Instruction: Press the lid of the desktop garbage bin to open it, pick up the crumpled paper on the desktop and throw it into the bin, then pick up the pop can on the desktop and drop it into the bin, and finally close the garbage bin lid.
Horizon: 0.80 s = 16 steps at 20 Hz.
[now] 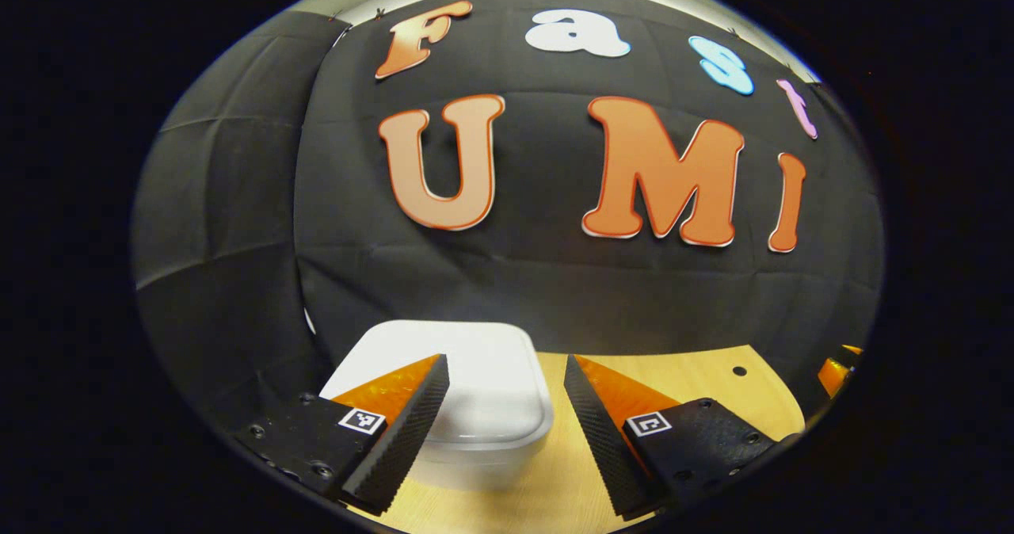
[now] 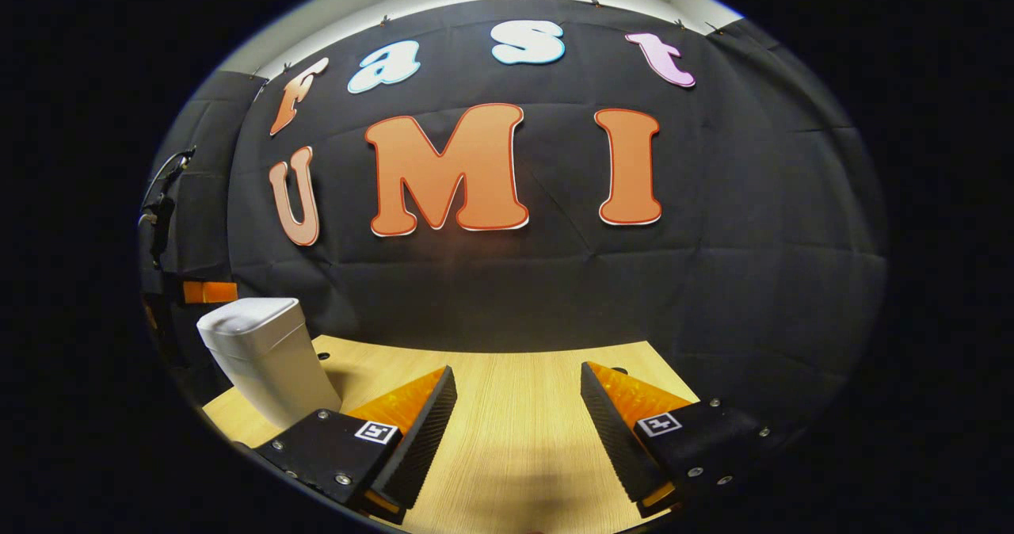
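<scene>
No readable text, brand or number on anything before me. My left gripper (image 1: pixel 505 391) and right gripper (image 2: pixel 519 403) each carry a small square black-and-white coded marker (image 1: pixel 362 421) at about 7 and 5 o'clock; these are patterns, not legible writing.

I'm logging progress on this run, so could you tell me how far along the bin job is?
Either nothing is done or all of it: the bin has its lid shut, and no paper or can lies on the wooden desktop. In hand: nothing. The left gripper hangs open above the bin; the right gripper is open over bare desktop.
</scene>
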Motion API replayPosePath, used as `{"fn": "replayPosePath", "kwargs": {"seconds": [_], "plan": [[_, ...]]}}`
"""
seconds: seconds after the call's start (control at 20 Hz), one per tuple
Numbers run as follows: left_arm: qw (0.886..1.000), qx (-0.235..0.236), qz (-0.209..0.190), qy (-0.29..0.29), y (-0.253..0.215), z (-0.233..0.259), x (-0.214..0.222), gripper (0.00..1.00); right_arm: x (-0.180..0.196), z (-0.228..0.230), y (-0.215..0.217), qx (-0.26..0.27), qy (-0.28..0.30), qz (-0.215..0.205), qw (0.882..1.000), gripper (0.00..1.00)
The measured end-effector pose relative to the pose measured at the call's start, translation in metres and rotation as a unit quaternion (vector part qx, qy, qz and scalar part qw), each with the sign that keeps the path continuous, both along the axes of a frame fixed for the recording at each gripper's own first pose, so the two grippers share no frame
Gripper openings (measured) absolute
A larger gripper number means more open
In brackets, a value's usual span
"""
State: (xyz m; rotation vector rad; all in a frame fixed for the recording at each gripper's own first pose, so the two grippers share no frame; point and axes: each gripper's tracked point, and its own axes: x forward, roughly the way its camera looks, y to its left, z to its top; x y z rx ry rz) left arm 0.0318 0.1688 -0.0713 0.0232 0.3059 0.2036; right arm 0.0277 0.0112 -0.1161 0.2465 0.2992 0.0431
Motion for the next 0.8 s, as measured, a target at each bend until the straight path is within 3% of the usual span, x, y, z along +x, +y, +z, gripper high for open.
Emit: {"fn": "replayPosePath", "kwargs": {"seconds": [0.35, 0.6, 0.8], "plan": [[0.997, -0.003, -0.029, -0.076, -0.065, 0.032, -0.008, 0.93, 0.0, 0.018, 0.01, -0.007, -0.024, 0.015, 1.0, 0.93], [0.994, -0.053, -0.032, -0.089, -0.109, 0.02, -0.017, 0.93, 0.001, 0.021, 0.01, -0.004, -0.027, 0.011, 1.0, 0.93], [0.993, -0.015, -0.054, -0.104, -0.14, 0.019, -0.019, 0.95, -0.001, 0.023, 0.014, -0.005, -0.033, 0.016, 0.999, 0.93]]}}
